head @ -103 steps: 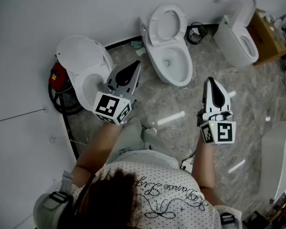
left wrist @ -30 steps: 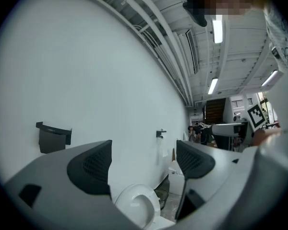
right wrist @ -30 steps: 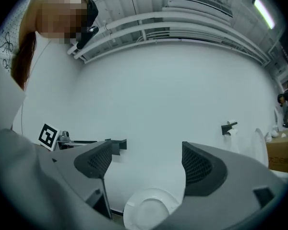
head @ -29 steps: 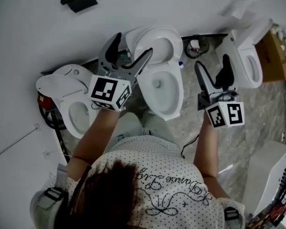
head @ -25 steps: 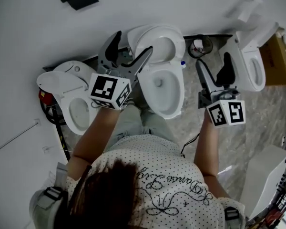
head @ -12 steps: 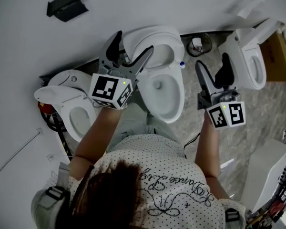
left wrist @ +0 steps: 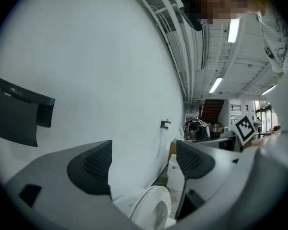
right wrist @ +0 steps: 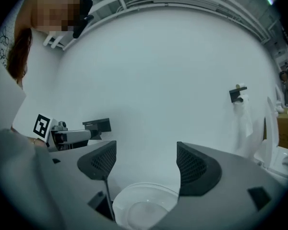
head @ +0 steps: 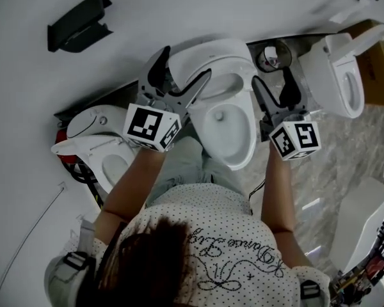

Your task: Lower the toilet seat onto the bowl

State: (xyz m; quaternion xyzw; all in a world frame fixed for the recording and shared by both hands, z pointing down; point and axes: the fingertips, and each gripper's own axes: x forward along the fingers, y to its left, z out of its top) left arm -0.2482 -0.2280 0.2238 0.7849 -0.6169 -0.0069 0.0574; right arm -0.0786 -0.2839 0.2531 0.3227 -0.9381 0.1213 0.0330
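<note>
The middle toilet stands against the wall, its white seat and lid (head: 212, 61) raised above the bowl (head: 225, 125). My left gripper (head: 179, 75) is open at the seat's left side, one finger in front of the lid's left edge. In the left gripper view the raised seat (left wrist: 151, 209) shows edge-on below the open left gripper (left wrist: 144, 164). My right gripper (head: 275, 89) hangs open to the right of the bowl. Its jaws have just been closing a little, with nothing between the pads. The right gripper view shows the seat (right wrist: 144, 202) low between the right gripper (right wrist: 146, 164) jaws, farther off.
Another toilet (head: 105, 155) stands at the left with red and black gear beside it. A third toilet (head: 338, 72) is at the right, next to a cardboard box (head: 374, 62). A black bracket (head: 77, 25) hangs on the white wall. The floor is grey marble.
Both grippers have moved forward and down toward the middle toilet. The left jaws now reach the raised lid's left edge, and the right gripper sits closer beside the bowl.
</note>
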